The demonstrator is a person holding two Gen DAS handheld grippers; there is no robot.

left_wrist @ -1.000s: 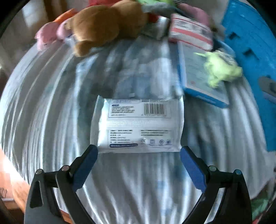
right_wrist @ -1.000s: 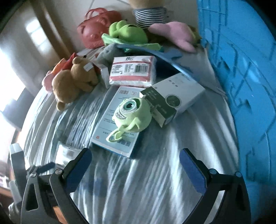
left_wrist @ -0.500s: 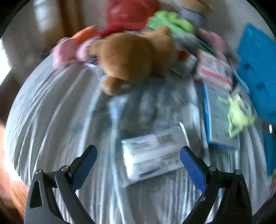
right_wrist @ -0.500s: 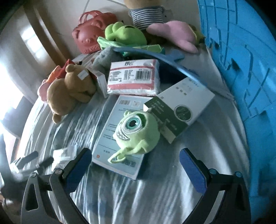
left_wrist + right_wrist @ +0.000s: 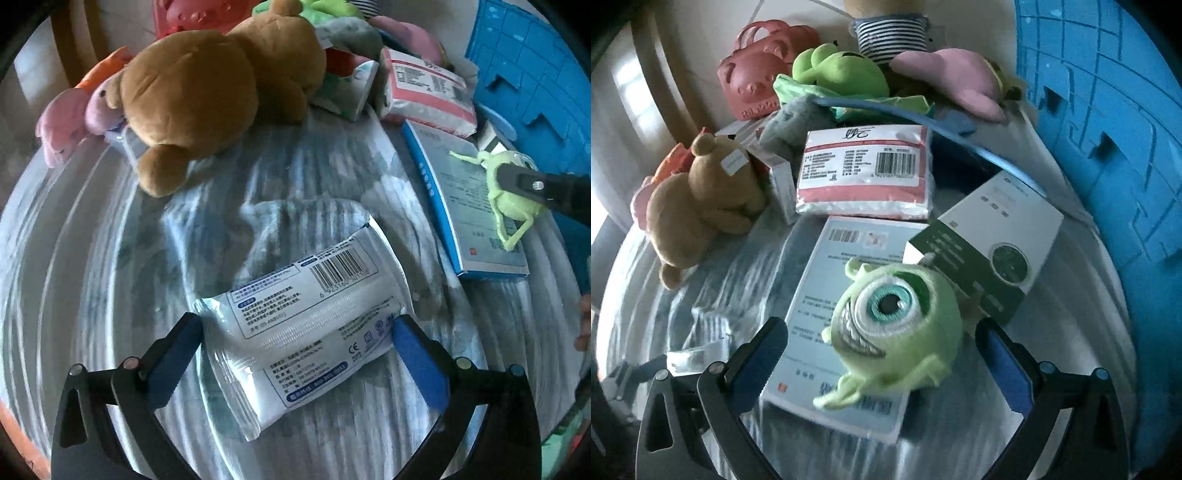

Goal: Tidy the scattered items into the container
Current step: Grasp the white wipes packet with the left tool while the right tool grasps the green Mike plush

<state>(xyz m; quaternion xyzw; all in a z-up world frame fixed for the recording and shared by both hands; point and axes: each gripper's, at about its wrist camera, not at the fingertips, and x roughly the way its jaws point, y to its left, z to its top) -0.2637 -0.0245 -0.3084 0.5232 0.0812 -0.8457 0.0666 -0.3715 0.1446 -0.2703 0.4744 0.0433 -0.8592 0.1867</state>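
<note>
A white wet-wipe pack lies tilted on the striped cloth, between the open fingers of my left gripper; its right end touches the right pad. My right gripper is open around a green one-eyed plush, which rests on a flat blue-edged box. The plush also shows in the left wrist view, with a right finger beside it. The blue container stands at the right.
A brown teddy bear, pink plush toys, a red-banded tissue pack, a green-and-white box, a green frog plush and a red bear-shaped bag crowd the far side.
My left gripper swung away and came back, closing in on the wipe pack, which now lies tilted between its fingers. My right gripper moved forward until the green plush sits between its fingers.
</note>
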